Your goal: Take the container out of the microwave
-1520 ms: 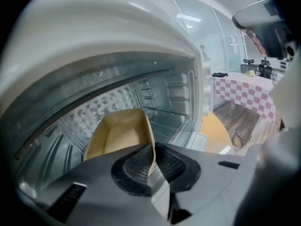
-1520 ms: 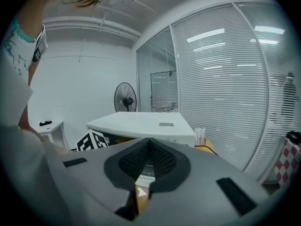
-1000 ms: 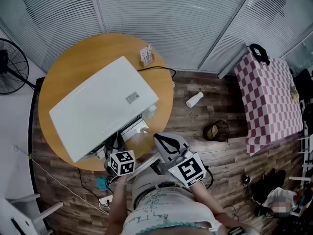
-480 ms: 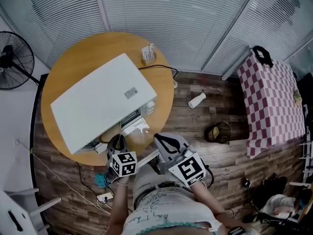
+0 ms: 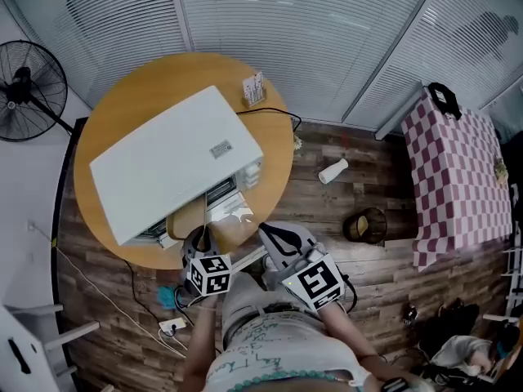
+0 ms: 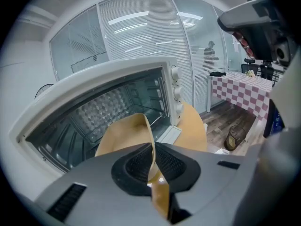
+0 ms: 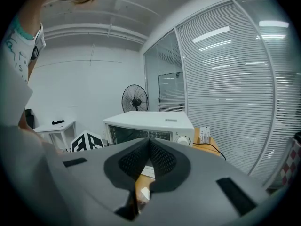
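A white microwave [image 5: 176, 162] stands open on the round wooden table [image 5: 131, 104]. A tan, thin-walled container [image 5: 188, 216] sticks out of its front opening, towards the table's near edge. My left gripper [image 5: 197, 241] is shut on the container's rim. In the left gripper view the rim [image 6: 149, 140] runs between the pads of that gripper [image 6: 151, 150], with the open microwave cavity [image 6: 108, 112] behind. My right gripper [image 5: 278, 238] hovers beside the table edge, shut and empty. In the right gripper view it [image 7: 149, 149] points at the microwave [image 7: 150, 124].
A card holder [image 5: 253, 90] stands at the table's far edge, with a cable beside it. A fan [image 5: 24, 84] is at the left. On the floor are a white bottle [image 5: 333, 171], a wire bin [image 5: 365, 224] and a power strip [image 5: 172, 327]. A checkered table [image 5: 462, 170] stands at the right.
The tan container has slid out of the microwave's opening towards me, drawn by the left gripper. The right gripper has hardly shifted.
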{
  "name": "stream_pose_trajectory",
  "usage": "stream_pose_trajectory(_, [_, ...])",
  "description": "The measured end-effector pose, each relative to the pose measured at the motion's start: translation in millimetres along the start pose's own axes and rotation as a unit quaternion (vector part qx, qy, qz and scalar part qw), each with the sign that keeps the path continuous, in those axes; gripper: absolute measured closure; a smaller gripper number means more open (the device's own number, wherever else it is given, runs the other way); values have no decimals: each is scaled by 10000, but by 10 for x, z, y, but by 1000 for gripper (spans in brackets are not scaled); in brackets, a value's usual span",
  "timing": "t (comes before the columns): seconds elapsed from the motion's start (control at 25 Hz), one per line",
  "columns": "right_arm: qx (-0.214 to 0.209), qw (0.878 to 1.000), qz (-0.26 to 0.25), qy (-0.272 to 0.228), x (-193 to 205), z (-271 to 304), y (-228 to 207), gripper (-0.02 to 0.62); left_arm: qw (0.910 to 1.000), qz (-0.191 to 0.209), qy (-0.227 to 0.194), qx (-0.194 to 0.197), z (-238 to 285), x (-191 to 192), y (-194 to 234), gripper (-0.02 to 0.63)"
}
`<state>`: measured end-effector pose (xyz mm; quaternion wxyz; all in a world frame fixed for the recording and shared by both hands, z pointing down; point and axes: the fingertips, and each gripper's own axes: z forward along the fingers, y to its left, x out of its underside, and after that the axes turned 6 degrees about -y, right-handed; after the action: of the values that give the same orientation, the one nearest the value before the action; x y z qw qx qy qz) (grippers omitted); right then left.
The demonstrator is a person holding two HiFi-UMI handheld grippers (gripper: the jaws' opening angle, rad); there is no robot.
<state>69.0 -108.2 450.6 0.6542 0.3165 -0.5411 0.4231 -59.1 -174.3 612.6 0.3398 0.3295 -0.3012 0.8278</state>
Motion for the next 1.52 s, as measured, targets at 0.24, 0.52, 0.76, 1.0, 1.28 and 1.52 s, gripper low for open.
stream_pose_trajectory(0.24, [-83, 9999, -47, 77, 75, -41, 7, 603, 10000, -36, 22, -49, -72, 35, -48, 575])
stream_pose_trajectory(0.52, [-216, 9997, -89, -44, 52, -44, 24, 603, 9999, -81, 51, -132, -162, 70, -97, 575])
stream_pose_trajectory(0.76, [-402, 9991, -109, -57, 74, -34, 75, 603, 9997, -129, 89, -207, -235, 129, -151, 575])
stream_pose_trajectory(1.0, [-610, 9980, -143, -109, 51, -26, 128, 603, 9994, -84, 128, -300, -304, 166, -191, 575])
stream_pose_trajectory(1.28, [-751, 9970, -171, -61, 93, -53, 142, 603, 9991, -196, 133, -343, -379, 210, -261, 575])
stream_pose_trajectory(1.52, [-844, 9964, -123, -16, 138, -83, 112, 603, 9989, -184, 148, -395, -419, 216, -311, 575])
